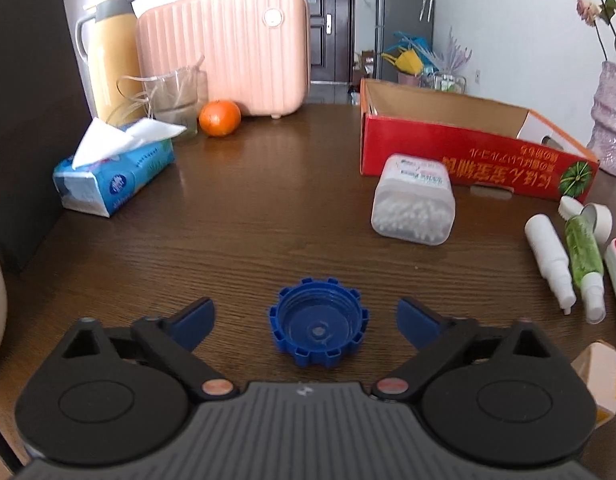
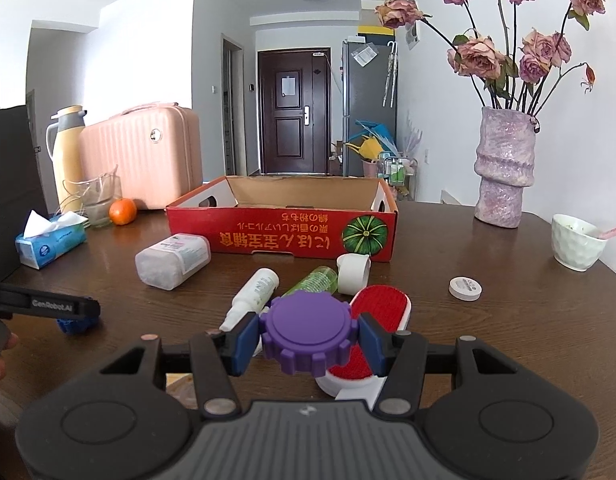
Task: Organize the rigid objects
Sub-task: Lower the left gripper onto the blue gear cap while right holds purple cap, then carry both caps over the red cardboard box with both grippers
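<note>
Left gripper [image 1: 304,316] points downward, its blue fingertips [image 1: 196,316] spread wide and touching nothing, a clear gap on each side. Right gripper [image 2: 308,340] is clamped, both blue pads [image 2: 246,340] pressing flat against the sides of the purple cap [image 2: 308,336] between them.

We see a blue notched cap [image 1: 318,323] lying hollow-side up on the wooden surface [image 1: 268,216]; a purple notched cap [image 2: 307,333] sits top-up, clamped above it.

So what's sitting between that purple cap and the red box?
In the right wrist view, between the purple cap and the red box: a white spray bottle, a green bottle and a white cup.
</note>
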A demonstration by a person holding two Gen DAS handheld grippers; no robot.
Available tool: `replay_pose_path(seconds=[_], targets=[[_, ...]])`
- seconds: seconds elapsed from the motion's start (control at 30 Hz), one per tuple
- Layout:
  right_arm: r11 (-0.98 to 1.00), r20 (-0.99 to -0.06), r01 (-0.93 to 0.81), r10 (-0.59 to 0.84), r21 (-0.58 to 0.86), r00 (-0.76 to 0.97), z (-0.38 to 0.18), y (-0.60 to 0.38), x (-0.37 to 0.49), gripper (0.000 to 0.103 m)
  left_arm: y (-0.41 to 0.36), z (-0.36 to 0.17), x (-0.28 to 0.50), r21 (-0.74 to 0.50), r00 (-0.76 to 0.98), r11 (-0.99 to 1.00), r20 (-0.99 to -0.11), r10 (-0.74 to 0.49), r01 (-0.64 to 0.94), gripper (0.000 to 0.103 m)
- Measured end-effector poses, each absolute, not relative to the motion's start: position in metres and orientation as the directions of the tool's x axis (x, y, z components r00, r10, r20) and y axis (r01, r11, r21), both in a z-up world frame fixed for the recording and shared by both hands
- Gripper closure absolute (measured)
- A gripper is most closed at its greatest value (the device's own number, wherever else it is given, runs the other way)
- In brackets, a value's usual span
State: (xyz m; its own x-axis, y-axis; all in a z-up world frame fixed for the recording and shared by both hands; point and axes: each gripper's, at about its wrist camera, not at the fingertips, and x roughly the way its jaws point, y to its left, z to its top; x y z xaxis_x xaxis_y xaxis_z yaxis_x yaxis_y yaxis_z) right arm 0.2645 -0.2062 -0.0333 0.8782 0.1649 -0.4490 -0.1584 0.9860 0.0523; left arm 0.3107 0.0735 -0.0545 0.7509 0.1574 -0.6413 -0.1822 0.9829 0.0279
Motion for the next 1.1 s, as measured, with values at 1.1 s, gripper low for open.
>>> replay_pose_path(seconds=[1.1], targets=[[0.986,-0.406,-0.159,0.162,0.042,0.899,-0.012,-0.212,0.263,0.05,0.026,-0.005,0.269,0.007,0.864,1.0,-0.502,0.026,-0.026,0.047]])
